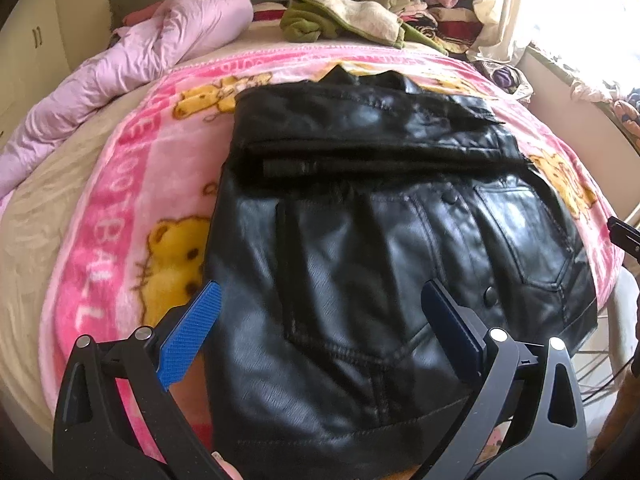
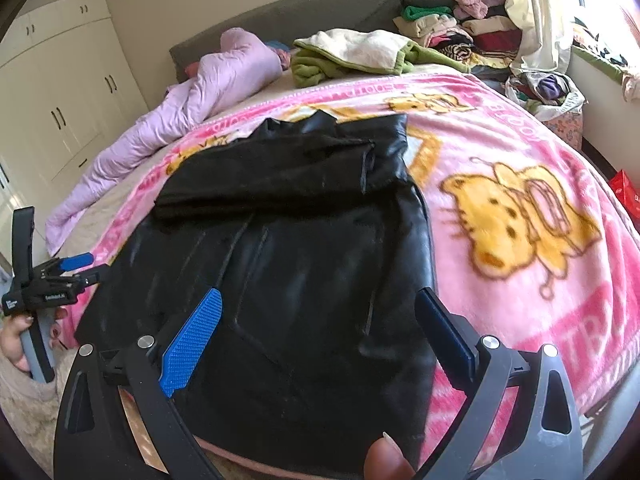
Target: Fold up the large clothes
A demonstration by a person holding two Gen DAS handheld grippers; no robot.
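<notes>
Left tongs (image 1: 320, 320): spread wide, holding nothing, poised over the jacket's near hem.
Right tongs (image 2: 320, 332): likewise wide open and empty, above the near right part of the jacket.
Jacket (image 1: 360, 248): black leather-look, lying flat on the pink blanket (image 1: 120, 208) at the bed's near edge, its far part already folded back over itself.
Handling: probably heavy, fairly stiff and slick; it should hold a crease but may slide on the fleece.
Hold: likely the near hem corners, one per side.
Far end: a lilac quilt (image 2: 192, 92) and stacked clothes (image 2: 440, 28) by the headboard.
</notes>
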